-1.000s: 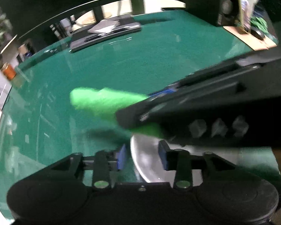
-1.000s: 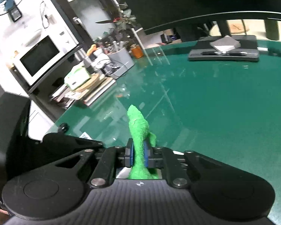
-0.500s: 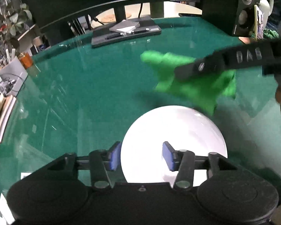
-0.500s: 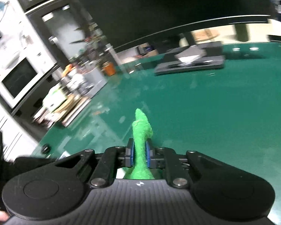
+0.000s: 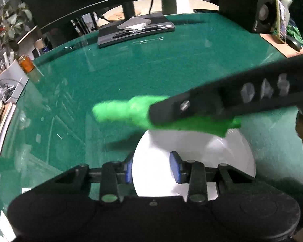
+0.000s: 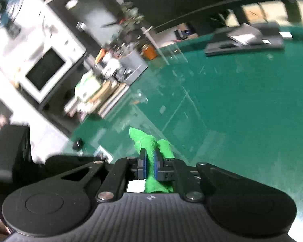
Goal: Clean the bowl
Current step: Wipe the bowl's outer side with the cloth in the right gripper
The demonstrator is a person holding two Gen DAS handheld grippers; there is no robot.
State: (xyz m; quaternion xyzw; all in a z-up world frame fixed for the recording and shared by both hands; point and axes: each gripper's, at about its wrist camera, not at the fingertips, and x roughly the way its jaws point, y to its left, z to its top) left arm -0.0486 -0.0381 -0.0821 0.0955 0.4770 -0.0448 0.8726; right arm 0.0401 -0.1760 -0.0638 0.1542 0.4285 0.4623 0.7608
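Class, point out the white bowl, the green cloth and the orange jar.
white bowl (image 5: 194, 151), left wrist view, inner surface.
green cloth (image 5: 119, 111), left wrist view, loose end.
orange jar (image 5: 26, 64), left wrist view, its side.

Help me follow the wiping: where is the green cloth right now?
The green cloth is pinched in the right gripper, over the far rim of the white bowl on the green table, ahead of the left gripper.
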